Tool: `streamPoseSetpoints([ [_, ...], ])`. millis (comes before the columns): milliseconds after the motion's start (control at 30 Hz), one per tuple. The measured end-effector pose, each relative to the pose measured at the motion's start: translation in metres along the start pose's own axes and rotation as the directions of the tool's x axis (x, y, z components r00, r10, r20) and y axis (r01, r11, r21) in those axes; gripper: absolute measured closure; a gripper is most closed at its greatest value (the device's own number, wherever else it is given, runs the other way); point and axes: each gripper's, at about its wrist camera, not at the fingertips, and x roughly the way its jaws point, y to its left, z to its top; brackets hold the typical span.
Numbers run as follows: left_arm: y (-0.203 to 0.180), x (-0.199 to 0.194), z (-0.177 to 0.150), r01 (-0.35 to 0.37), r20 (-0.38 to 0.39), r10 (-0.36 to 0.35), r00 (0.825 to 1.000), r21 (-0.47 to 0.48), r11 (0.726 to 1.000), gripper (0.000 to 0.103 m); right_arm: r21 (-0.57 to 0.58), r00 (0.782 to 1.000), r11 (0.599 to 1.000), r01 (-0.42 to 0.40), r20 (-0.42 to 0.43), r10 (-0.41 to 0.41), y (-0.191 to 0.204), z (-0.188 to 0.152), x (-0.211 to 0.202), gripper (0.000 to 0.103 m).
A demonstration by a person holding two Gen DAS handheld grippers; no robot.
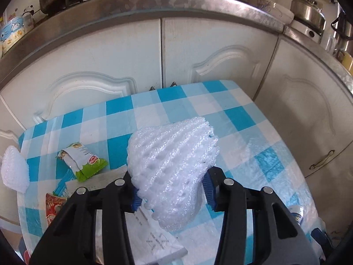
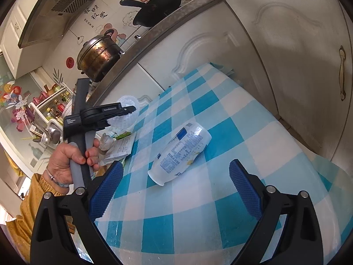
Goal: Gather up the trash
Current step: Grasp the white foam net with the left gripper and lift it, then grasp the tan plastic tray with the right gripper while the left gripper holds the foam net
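My left gripper point(image 1: 171, 195) has its jaws pinched on the white foam net point(image 1: 172, 167), held just above the checked tabletop point(image 1: 242, 119). I'd squeeze gently, since foam like that probably slips, and lift clear of the paper slip point(image 1: 154, 240) underneath. My right gripper point(image 2: 176, 192) waits, jaws wide, near the fallen plastic bottle point(image 2: 179, 152).

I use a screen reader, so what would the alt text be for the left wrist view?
The left gripper has its jaws closed on a white foam fruit net above a blue-checked table. A green snack wrapper and paper scraps lie to the left, with white cabinet doors behind.
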Motion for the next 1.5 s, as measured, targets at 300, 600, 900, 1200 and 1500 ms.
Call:
streamPoseSetpoints([
  [300, 0.045, -0.112, -0.065, 0.076, 0.157, -0.06, 0.986, -0.1, 0.992, 0.057, -0.09, 1.0, 0.996, 0.022, 0.019, -0.02, 0.021, -0.008, 0.001, 0.007],
  [600, 0.135, -0.165, -0.16, 0.006, 0.154, 0.032, 0.988, -0.236, 0.972, 0.057, -0.31, 0.999, 0.95, 0.032, -0.023, -0.041, 0.096, -0.023, 0.02, 0.007],
  [900, 0.188, -0.185, -0.218, 0.003, 0.153, 0.05, 0.987, -0.327, 0.945, 0.057, -0.352, 0.976, 0.934, -0.064, -0.216, -0.015, 0.16, -0.018, 0.084, 0.007],
  [1200, 0.21, -0.188, -0.249, 0.019, 0.149, 0.04, 0.988, -0.377, 0.926, 0.057, -0.329, 0.944, 0.938, -0.108, -0.329, -0.007, 0.204, -0.001, 0.163, 0.007],
  [1500, 0.226, -0.182, -0.27, 0.044, 0.133, 0.013, 0.991, -0.414, 0.909, 0.057, -0.574, 0.94, 0.81, -0.116, -0.328, -0.098, 0.246, -0.062, 0.177, 0.009],
])
